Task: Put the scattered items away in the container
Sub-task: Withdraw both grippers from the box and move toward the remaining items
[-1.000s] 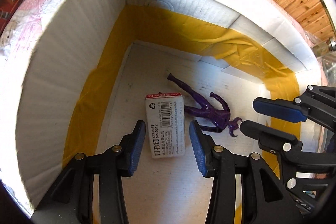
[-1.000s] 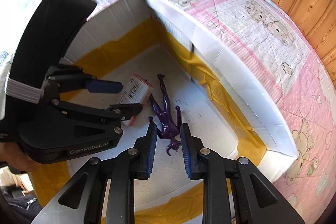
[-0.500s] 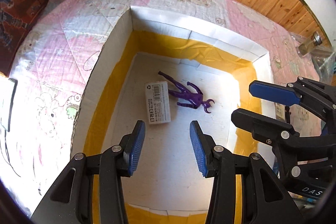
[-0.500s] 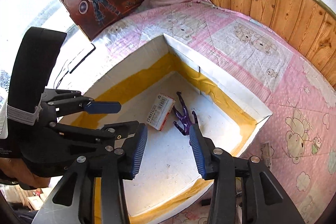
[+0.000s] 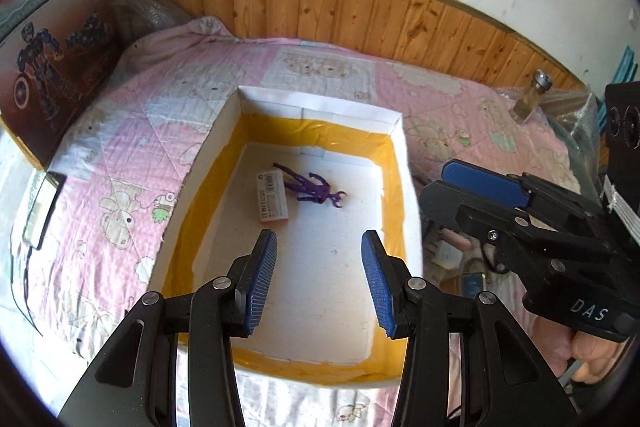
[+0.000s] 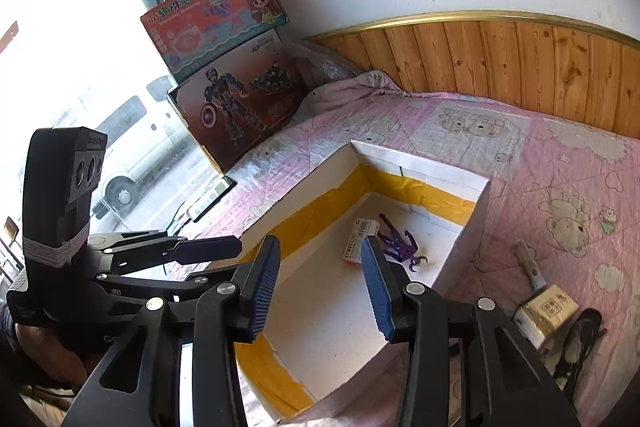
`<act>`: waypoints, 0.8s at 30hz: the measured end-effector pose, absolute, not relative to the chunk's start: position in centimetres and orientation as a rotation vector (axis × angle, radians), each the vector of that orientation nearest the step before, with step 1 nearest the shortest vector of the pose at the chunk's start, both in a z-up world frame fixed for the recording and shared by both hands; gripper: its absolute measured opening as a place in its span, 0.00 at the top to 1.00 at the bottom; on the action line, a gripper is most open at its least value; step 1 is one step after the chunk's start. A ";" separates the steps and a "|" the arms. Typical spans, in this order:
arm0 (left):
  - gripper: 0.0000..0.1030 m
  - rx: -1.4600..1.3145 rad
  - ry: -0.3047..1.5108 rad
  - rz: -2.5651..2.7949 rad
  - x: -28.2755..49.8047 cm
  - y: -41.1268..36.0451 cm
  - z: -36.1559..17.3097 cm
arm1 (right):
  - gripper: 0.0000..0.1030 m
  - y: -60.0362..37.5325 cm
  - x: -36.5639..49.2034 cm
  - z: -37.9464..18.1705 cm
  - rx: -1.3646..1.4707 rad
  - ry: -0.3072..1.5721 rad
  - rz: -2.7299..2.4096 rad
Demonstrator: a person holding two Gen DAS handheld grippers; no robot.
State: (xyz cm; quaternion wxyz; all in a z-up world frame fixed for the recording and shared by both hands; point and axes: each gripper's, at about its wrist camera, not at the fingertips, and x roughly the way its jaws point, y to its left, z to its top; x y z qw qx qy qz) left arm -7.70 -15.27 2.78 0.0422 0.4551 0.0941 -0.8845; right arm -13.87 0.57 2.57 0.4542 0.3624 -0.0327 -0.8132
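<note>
Beyond both sets of fingers, staple box (image 5: pixel 272 197) and purple figurine (image 5: pixel 312 186) lie inside the foam container (image 5: pixel 320 109); left gripper (image 5: pixel 318 285) and right gripper (image 6: pixel 318 287) stand wide, holding nothing.

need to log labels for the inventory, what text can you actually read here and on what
"DAS": on the right tool, its body.
"Ge...": left tool, cut off.
Staple box: print and barcode, too small.
Toy boxes: titles blurred.
Yellow packet: print unreadable.

Left gripper (image 5: pixel 319 281) agape, empty; right gripper (image 6: pixel 320 285) likewise, jaws lately parted
</note>
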 end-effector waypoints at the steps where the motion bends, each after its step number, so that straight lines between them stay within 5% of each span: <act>1: 0.54 1.392 0.299 -2.723 -7.1 -14.6 2.8 | 0.57 1.4 -13.0 2.7 0.877 -0.098 -2.022; 24: 0.50 1.768 0.310 -2.793 -8.4 2.4 -6.3 | 0.51 21.0 -8.5 -9.9 1.218 -0.387 -2.289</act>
